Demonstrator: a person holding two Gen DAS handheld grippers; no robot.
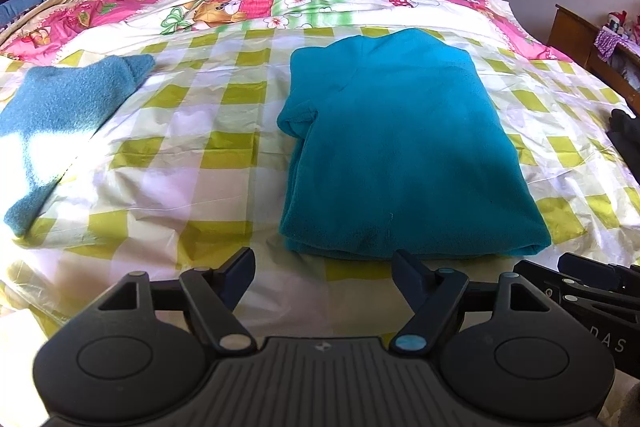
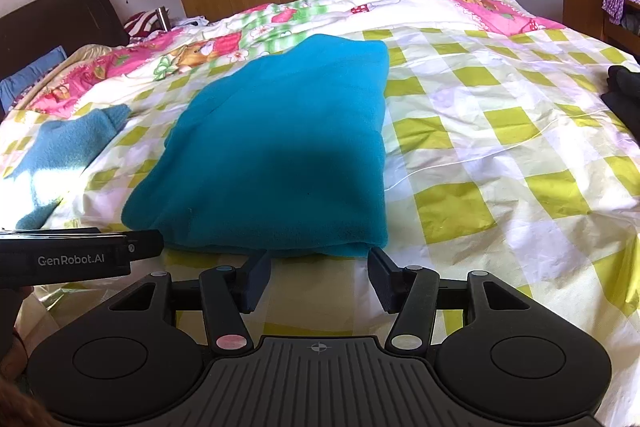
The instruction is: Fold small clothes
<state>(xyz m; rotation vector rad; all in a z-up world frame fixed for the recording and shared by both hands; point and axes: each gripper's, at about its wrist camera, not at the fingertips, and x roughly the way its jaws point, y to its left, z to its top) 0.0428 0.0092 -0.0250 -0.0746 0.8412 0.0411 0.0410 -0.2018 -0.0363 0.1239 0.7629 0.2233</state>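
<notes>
Teal fleece, a folded garment [image 1: 404,151], is laid flat on the checked bedcover [image 1: 200,131] just ahead of both tongs. The left gripper [image 1: 323,269] and right gripper [image 2: 319,267] are spread, with nothing pinched. A second blue fleece piece [image 1: 60,107], left of the left tongs, is half lost in glare. A dark item [image 2: 624,87] far right is cut off.

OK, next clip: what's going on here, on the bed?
A person is folding small clothes with a handheld gripper in each hand. A teal fleece garment lies folded on the checked bedspread. The left gripper and right gripper are both open and empty, just short of its near edge. A fuzzy blue garment lies unfolded to the left.
</notes>
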